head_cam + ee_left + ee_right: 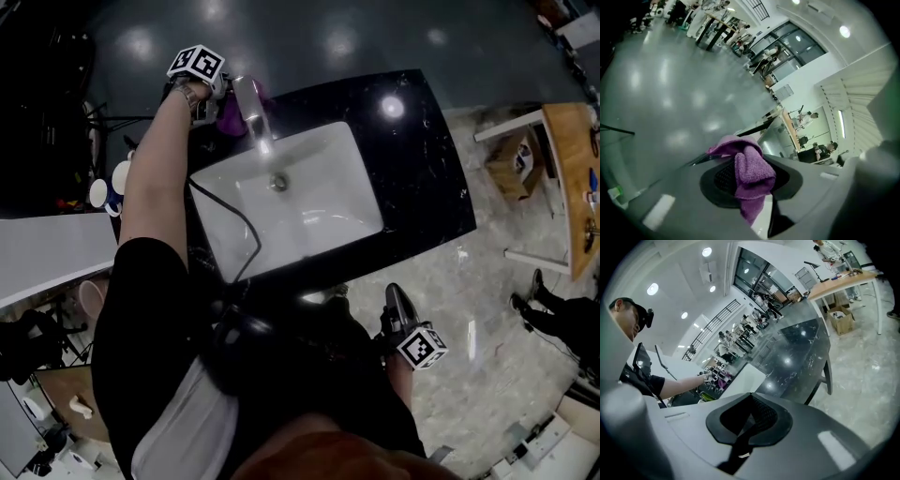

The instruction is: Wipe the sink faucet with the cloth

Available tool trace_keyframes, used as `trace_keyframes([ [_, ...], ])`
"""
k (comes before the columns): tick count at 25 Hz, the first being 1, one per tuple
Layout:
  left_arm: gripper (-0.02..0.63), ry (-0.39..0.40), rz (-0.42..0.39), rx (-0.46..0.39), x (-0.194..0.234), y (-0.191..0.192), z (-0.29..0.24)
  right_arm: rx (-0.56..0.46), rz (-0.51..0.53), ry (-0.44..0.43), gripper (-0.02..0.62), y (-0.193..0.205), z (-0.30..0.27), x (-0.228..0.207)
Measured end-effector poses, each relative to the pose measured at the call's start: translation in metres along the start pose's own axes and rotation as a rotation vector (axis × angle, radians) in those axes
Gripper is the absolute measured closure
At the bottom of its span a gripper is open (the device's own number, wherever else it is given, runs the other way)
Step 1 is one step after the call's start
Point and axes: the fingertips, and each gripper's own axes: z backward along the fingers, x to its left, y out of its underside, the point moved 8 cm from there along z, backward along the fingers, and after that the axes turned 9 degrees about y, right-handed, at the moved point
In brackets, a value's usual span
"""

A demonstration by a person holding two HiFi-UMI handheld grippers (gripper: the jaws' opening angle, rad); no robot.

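A person is standing at a glossy black stone desk [427, 169] flecked with pale specks, seen from above. A white rectangular sink [330, 161] with smooth, rounded inner walls is sitting in it, with a small round metal drain [278, 182] at its bottom. A shiny chrome faucet [251, 111] is rising from the sink's far left edge and leaning out over the basin. The person's bare left arm is reaching out to the faucet, carrying the left claw [749, 185], whose smooth grey plastic jaws with black mesh-textured pads are pinching a purple cloth [754, 168]. The cloth is soft, fuzzy microfibre, bunched into thick folds, with one rounded fold bulging out above the pads and a narrow tail hanging below them. In the head view it is showing as a purple patch just beside and behind the faucet's base; whether it is touching the metal cannot be told. A thin black cable [247, 225] is looping over the sink's near left corner. The right claw [749, 423] is hanging low at the person's side, off the near edge of the desk and over pale marbled floor tiles [487, 309], with its jaws pressed fully together and gripping nothing, and its white cube [421, 346] with black square markers is facing up.
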Motion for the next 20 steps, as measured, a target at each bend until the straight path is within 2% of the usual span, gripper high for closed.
trace_keyframes([
  [5, 0.486, 0.013, 0.047, -0.036, 0.015, 0.006, -0.009, -0.014, 0.007, 0.012, 0.584, 0.001, 0.003, -0.004],
  [8, 0.486, 0.056, 0.020, -0.088, 0.003, 0.001, 0.000, -0.004, 0.003, 0.003, 0.584, 0.002, 0.000, 0.000],
  [10, 0.486, 0.097, -0.020, -0.171, -0.013, -0.006, 0.017, 0.004, 0.014, -0.020, 0.584, 0.003, -0.004, 0.006],
  [13, 0.486, 0.135, -0.142, -0.330, -0.051, -0.020, 0.050, 0.009, 0.029, -0.053, 0.584, 0.003, -0.010, 0.008],
  [15, 0.486, 0.120, -0.260, -0.376, -0.085, -0.022, 0.069, 0.012, 0.029, -0.081, 0.584, 0.003, -0.013, 0.010],
  [17, 0.486, 0.064, -0.393, -0.347, -0.120, -0.016, 0.078, 0.016, 0.034, -0.114, 0.584, 0.002, -0.015, 0.013],
  [20, 0.486, -0.041, -0.565, -0.229, -0.162, 0.005, 0.073, 0.019, 0.067, -0.155, 0.584, -0.004, -0.015, 0.014],
])
